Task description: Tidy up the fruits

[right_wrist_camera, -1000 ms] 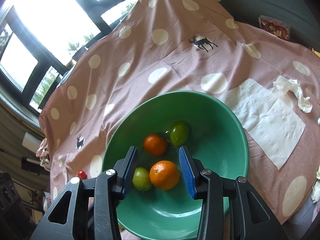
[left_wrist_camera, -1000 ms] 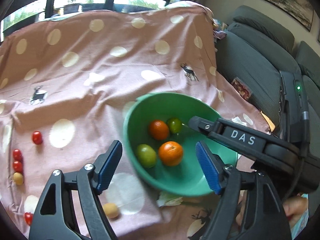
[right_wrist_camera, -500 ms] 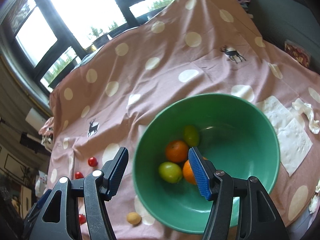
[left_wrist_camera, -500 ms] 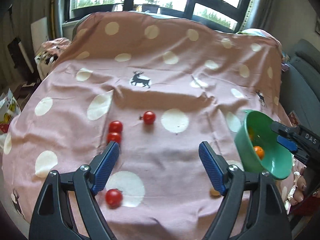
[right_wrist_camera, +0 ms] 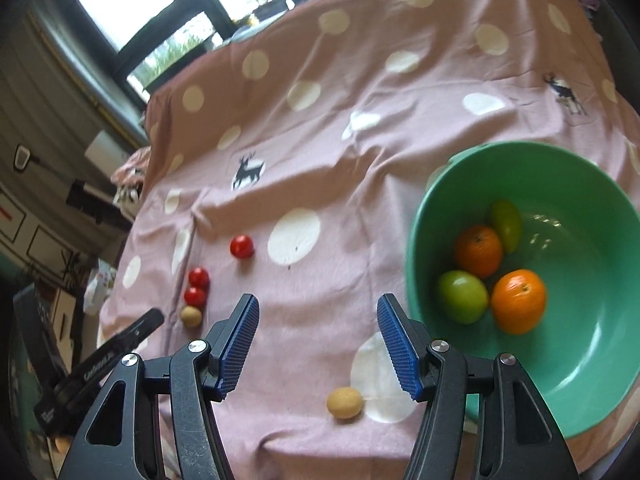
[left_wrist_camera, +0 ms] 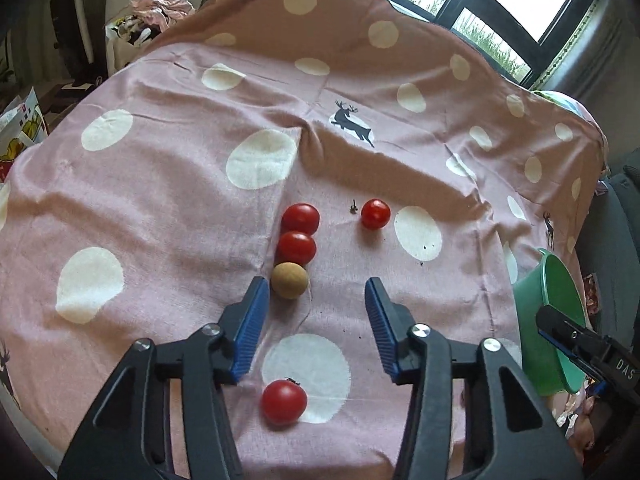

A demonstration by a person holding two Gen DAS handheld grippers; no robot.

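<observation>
Left gripper (left_wrist_camera: 316,300) swung off round green plastic bowl (right_wrist_camera: 592,360) to loose red cherry tomatoes (left_wrist_camera: 297,247); jaws closing, nothing between. Right gripper (right_wrist_camera: 318,330) spread, empty. Next pick likely.

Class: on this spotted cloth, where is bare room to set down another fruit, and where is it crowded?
Free: the cloth between the lone tomato and the green bowl, and beyond the deer print. Crowded: the row of two tomatoes and a tan fruit.

Each hand-held gripper (left_wrist_camera: 316,294) (right_wrist_camera: 318,320) was black plastic with ribbed blue pads (left_wrist_camera: 250,328), silver screws (left_wrist_camera: 420,329) at the joints, and white lettering (left_wrist_camera: 626,368) along one side.
</observation>
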